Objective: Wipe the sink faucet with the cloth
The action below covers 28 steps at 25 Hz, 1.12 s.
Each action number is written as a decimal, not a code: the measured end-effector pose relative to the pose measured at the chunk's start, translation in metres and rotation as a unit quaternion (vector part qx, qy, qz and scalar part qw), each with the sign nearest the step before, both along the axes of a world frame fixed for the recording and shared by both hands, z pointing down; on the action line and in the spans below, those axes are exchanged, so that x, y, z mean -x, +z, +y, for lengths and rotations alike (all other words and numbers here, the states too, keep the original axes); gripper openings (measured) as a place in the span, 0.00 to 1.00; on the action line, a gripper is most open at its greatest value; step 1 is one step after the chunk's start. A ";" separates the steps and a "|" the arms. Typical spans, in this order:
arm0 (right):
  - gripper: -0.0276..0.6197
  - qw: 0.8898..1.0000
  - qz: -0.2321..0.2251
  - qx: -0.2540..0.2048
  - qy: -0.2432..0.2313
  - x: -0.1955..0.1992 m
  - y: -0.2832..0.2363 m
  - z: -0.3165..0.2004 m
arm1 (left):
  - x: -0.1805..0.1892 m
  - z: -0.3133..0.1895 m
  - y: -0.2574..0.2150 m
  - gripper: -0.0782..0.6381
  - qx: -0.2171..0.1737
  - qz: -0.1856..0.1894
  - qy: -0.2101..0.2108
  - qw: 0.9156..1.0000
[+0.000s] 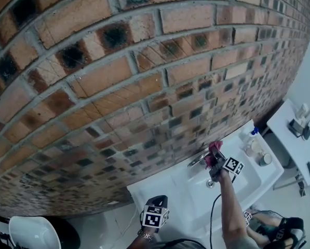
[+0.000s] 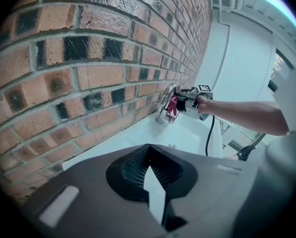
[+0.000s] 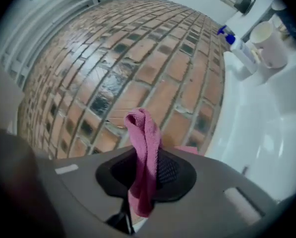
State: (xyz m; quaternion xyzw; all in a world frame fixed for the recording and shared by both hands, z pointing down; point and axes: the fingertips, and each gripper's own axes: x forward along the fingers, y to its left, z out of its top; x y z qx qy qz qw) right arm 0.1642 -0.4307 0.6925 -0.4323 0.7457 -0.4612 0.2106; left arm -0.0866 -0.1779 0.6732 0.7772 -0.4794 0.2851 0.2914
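The chrome faucet (image 1: 197, 160) stands at the back of the white sink (image 1: 248, 185), against the brick wall. My right gripper (image 1: 213, 163) is shut on a pink cloth (image 1: 215, 150) and holds it against the faucet. In the right gripper view the cloth (image 3: 144, 148) sticks up from between the jaws of that gripper (image 3: 144, 172), and the faucet is hidden. The left gripper view shows the faucet (image 2: 163, 103), the cloth (image 2: 173, 106) and the right gripper (image 2: 188, 97) at a distance. My left gripper (image 1: 157, 201) (image 2: 148, 150) hangs shut and empty over the sink's left end.
A blue-capped spray bottle (image 1: 251, 138) (image 3: 239, 51) and a cup (image 1: 265, 160) (image 3: 267, 43) stand on the sink's right end. A white cabinet (image 1: 295, 144) lies further right. The drain (image 1: 210, 183) sits below the faucet. A white round object (image 1: 34, 232) is at the lower left.
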 end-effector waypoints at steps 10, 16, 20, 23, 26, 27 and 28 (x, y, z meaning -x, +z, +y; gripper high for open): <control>0.13 0.947 0.239 -0.170 -0.128 0.072 -0.102 0.043 | -0.017 0.000 -0.001 0.13 -0.001 0.000 0.019 1.000; 0.13 0.863 0.399 -0.256 -0.175 0.126 -0.098 0.085 | -0.028 0.004 0.001 0.13 0.002 -0.001 0.032 0.999; 0.13 0.824 0.434 -0.269 -0.245 0.167 -0.056 0.119 | -0.029 0.004 0.001 0.13 0.003 0.003 0.033 0.999; 0.13 0.859 0.385 -0.210 -0.263 0.177 -0.012 0.131 | -0.030 0.004 -0.003 0.13 -0.001 0.003 0.031 1.000; 0.13 0.948 0.229 -0.107 -0.192 0.150 0.011 0.122 | -0.025 0.007 -0.006 0.13 -0.005 -0.001 0.026 1.000; 0.13 0.970 0.170 -0.070 -0.161 0.138 0.015 0.117 | -0.021 0.009 -0.006 0.13 -0.004 -0.003 0.022 1.000; 0.13 0.984 0.116 -0.038 -0.131 0.127 0.017 0.112 | -0.017 0.011 -0.004 0.13 -0.002 -0.005 0.018 1.000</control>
